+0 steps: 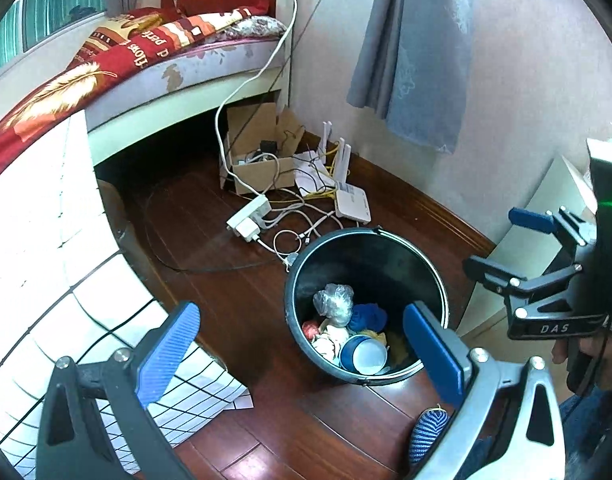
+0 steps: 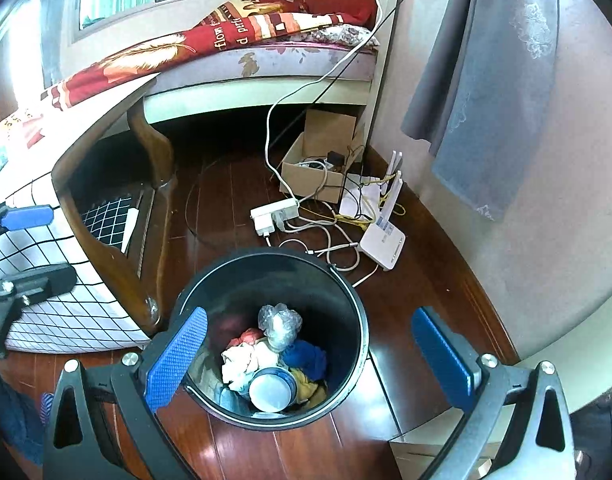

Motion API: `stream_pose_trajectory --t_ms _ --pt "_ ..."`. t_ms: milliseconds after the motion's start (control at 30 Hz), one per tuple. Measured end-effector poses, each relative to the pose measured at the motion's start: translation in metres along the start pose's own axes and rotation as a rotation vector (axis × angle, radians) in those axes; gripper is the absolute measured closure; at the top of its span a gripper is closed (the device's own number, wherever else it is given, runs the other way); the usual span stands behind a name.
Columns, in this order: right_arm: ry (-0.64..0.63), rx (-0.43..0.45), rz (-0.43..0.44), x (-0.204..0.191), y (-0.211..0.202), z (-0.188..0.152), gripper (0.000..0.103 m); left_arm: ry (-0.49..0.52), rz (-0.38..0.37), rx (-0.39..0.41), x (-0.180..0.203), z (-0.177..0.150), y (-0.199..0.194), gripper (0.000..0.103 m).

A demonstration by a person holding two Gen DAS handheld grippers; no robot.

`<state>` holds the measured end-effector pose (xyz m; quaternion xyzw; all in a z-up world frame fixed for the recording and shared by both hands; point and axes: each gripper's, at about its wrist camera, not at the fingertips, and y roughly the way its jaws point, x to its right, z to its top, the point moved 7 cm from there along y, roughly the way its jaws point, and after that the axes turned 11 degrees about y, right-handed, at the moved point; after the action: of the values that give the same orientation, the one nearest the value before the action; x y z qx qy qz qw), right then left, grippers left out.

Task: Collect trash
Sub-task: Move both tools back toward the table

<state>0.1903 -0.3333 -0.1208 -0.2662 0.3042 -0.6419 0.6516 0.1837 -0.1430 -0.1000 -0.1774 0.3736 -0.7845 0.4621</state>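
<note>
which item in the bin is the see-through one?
The crumpled clear plastic wrap, sitting on top of the pile inside the black bin. The others are opaque: blue cloth, white crumpled paper, and a blue cup with a white inside.

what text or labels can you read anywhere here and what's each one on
"DAS": on the right gripper, on its body, left wrist view.
"flow" and "perfe", partly cut off: on the red blanket on the bed.
Label on the white router: too small to read.
Nothing readable on the black bin.
</note>
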Motion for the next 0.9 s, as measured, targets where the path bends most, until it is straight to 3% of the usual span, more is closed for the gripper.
stream_pose_trajectory --t_ms 367,900 --pt "-0.018 0.051 0.037 -0.033 -0.029 0.013 0.000 -0.051 0.051 0.039 -0.026 -0.011 -0.038 0.000" --pt "-0.183 0.114 0.189 -0.167 -0.041 0.045 0.000 -0.217 0.240 0.095 -0.124 -0.056 -0.104 0.000"
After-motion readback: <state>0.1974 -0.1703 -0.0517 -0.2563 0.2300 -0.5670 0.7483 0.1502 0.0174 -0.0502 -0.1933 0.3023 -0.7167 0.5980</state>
